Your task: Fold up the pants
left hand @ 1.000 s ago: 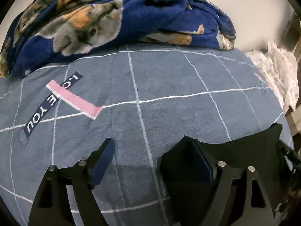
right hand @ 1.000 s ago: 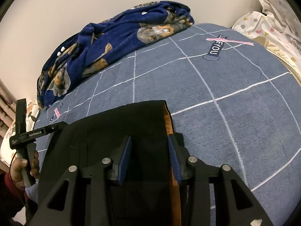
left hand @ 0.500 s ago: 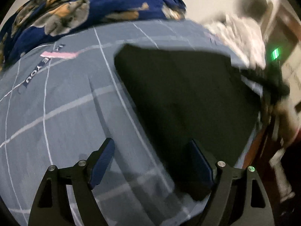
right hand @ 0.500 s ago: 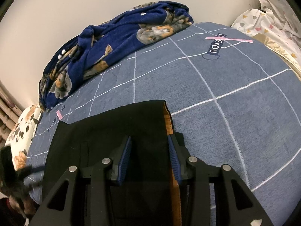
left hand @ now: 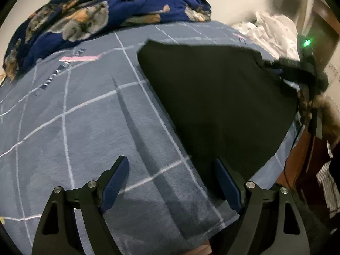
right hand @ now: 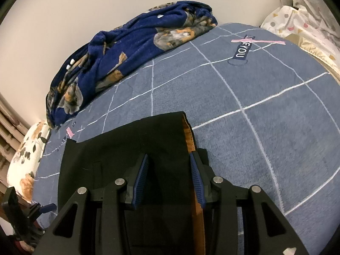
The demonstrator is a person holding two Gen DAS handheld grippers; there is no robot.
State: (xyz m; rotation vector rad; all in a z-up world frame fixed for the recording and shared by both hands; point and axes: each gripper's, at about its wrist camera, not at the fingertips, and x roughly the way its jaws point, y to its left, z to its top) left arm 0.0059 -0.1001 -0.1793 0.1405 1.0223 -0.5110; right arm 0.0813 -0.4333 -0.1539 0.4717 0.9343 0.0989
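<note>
Black pants lie folded flat on the blue checked bed cover. In the right wrist view the pants show an orange inner lining along their right edge. My left gripper is open and empty, hovering over the bed at the pants' near left edge, its right finger over the cloth. My right gripper is partly open above the pants, with black cloth lying between and under its fingers; I cannot tell whether it pinches any. The right gripper also shows at the far side of the pants in the left wrist view.
A dark blue dog-print blanket is bunched along the wall at the back of the bed. White patterned bedding lies at one end, a floral pillow at the other. The left gripper shows at the bed's edge.
My left gripper has let go of the pants and swung away to the bed's edge, its view turning to show the whole pants. The right gripper has stayed in place.
</note>
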